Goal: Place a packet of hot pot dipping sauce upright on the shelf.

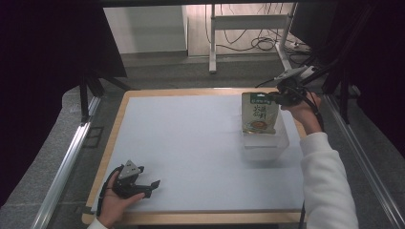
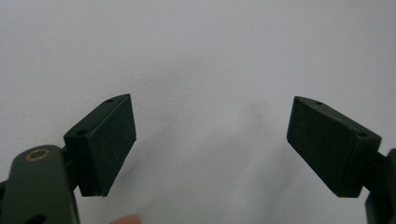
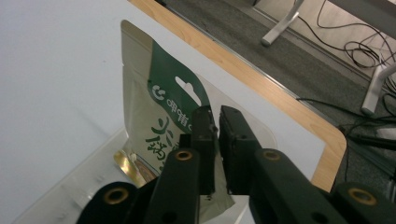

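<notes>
Partly behind right tongs (image 3: 217, 154), pouch (image 3: 154, 126) edge.

Even overhead light on the tabletop (image 1: 191, 143); dark, underexposed surroundings. Soft shadows only. Both gripper views slightly blurred; the jaws close up lack focus.

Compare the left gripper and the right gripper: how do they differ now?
The left gripper stands wide open with nothing between its jaws; the right gripper is nearly closed at the snack pouch. The left gripper lies low on the white table; the right gripper is raised above the clear container. Both have black jaws.
</notes>
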The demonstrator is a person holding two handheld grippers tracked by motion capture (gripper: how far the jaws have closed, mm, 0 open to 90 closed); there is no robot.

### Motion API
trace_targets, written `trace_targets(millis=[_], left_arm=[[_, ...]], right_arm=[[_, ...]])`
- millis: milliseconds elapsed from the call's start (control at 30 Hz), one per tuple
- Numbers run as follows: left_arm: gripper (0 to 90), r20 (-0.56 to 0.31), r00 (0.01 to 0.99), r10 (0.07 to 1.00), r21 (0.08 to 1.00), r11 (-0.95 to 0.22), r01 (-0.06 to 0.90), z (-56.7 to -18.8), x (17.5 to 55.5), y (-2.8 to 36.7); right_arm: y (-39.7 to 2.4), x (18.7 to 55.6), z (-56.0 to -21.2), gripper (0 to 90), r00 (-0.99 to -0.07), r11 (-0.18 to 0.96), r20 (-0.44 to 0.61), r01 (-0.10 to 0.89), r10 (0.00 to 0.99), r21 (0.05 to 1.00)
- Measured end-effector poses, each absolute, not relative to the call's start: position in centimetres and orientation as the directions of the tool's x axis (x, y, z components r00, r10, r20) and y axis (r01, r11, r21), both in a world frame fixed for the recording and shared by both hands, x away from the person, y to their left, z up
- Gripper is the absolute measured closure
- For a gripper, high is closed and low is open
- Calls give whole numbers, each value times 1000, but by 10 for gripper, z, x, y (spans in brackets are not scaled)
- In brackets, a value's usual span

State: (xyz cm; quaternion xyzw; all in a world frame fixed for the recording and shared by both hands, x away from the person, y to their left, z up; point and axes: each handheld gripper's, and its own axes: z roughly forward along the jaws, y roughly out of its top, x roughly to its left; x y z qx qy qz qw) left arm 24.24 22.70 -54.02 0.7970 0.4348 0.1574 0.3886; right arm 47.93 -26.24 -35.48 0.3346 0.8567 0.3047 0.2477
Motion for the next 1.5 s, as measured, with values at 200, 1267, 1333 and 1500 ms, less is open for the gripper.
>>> trace_targets(millis=[200, 1267, 1333, 1500], left_arm=[[157, -86, 573, 815, 755, -322, 571, -540, 242, 226], [157, -89, 570, 817, 756, -317, 572, -541, 242, 226], [157, -88, 571, 816, 756, -318, 572, -541, 242, 226], [157, -88, 570, 817, 757, -317, 572, -541, 242, 225]], right_arm=[[-268, 475, -357, 513, -587, 514, -195, 444, 786, 734], [-190, 349, -410, 306, -810, 430, 8, 320, 586, 844], [-186, 344, -416, 306, -814, 429, 18, 325, 581, 842], [-175, 333, -429, 304, -831, 453, 25, 328, 556, 829]])
